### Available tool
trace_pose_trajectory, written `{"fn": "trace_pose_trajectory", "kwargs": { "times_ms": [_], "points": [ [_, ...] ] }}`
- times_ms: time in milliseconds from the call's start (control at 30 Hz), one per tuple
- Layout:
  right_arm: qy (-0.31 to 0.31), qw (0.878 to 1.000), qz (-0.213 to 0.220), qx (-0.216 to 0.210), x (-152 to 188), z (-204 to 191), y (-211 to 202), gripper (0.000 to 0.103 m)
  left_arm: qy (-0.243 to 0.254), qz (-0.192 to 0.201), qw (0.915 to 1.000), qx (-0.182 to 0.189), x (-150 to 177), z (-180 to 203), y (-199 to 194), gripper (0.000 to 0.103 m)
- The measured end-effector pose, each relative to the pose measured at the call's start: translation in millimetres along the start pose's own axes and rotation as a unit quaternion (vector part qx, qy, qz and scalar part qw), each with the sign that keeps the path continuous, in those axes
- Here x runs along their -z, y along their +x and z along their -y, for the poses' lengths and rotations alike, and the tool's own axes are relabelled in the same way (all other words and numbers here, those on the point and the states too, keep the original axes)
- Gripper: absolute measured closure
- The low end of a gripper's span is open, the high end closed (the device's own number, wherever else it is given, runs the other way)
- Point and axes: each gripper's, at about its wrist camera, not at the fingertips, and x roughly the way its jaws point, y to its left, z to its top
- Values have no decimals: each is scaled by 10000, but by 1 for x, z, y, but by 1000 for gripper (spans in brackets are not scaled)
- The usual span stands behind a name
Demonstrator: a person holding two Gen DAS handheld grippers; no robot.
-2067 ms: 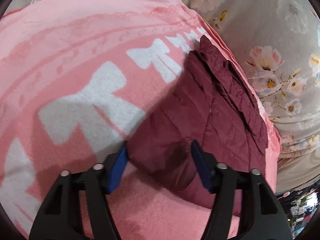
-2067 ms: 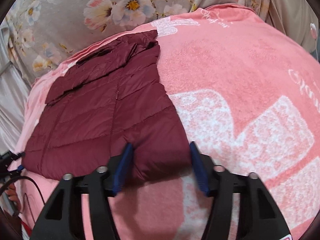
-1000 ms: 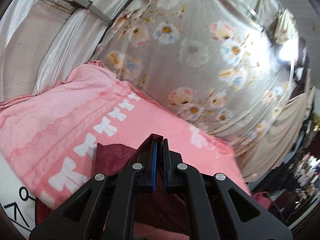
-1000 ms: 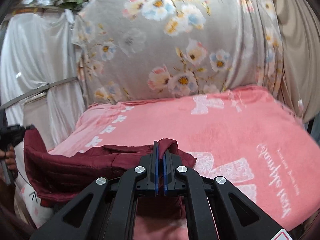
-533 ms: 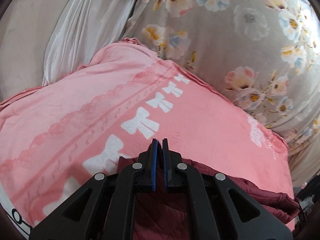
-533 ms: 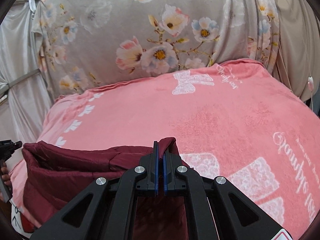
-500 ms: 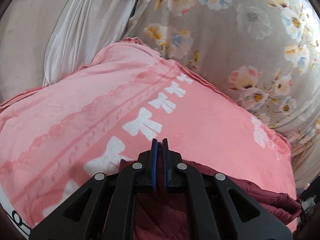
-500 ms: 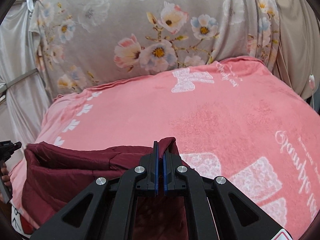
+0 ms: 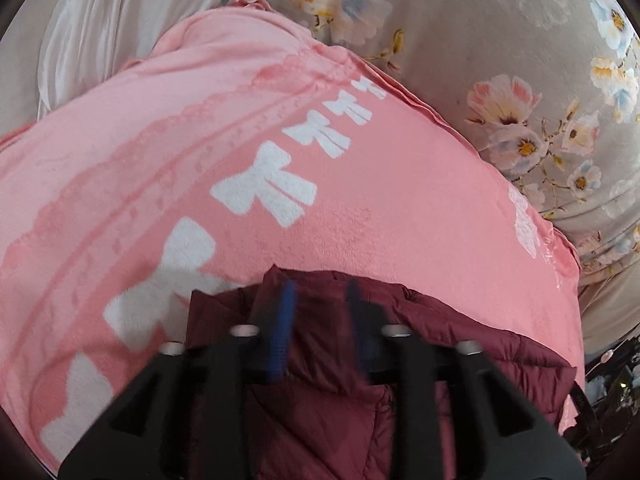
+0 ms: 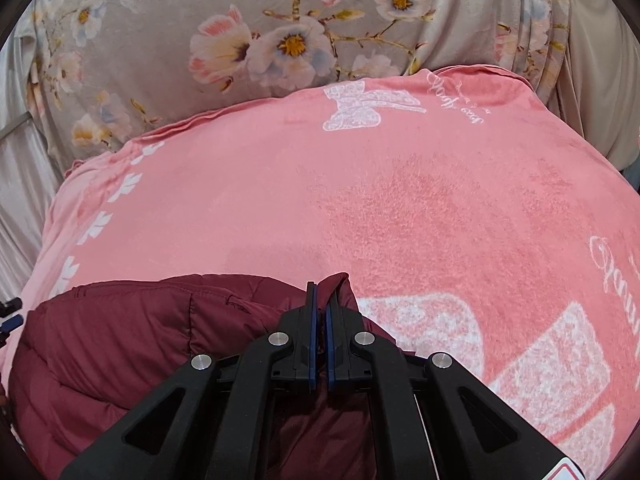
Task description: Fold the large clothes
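A maroon quilted jacket (image 9: 328, 412) lies folded over on a pink blanket (image 9: 200, 128) with white bows. In the left wrist view my left gripper (image 9: 320, 300) is blurred with its blue pads apart, open just above the jacket's folded edge. In the right wrist view the jacket (image 10: 120, 344) fills the lower left. My right gripper (image 10: 320, 304) is shut on a pinch of the jacket's edge, which sticks up beside the pads.
The pink blanket (image 10: 400, 208) spreads ahead of both grippers. A grey floral curtain (image 10: 260, 36) hangs behind it, with white drapes (image 9: 100, 20) at the left. The blanket's right edge drops off near dark clutter (image 9: 608, 376).
Both grippers have carried the jacket's edge forward and down onto the blanket. My left gripper has opened and let go of the jacket. My right gripper stays shut on it.
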Motion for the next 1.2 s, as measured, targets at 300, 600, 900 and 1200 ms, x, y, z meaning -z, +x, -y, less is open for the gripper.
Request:
{"fn": "trace_pose_trajectory", "kwargs": {
  "times_ms": [300,600,900,1200],
  "points": [
    [-51,9989,260,376,1,-8,-28,81,196,-440,9977,-477,10,2,44,90],
    [-605,9948,711,-396,21,-61,-99,80,342,-122,9956,-866,-9,11,43,102],
    [-1370,9861,261,-898,48,-139,-68,86,1090,656,9918,-127,15,95,-44,101],
    [-1385,9869,-32,-824,60,-146,-36,87,1606,-315,9865,85,78,142,29,98]
  ]
}}
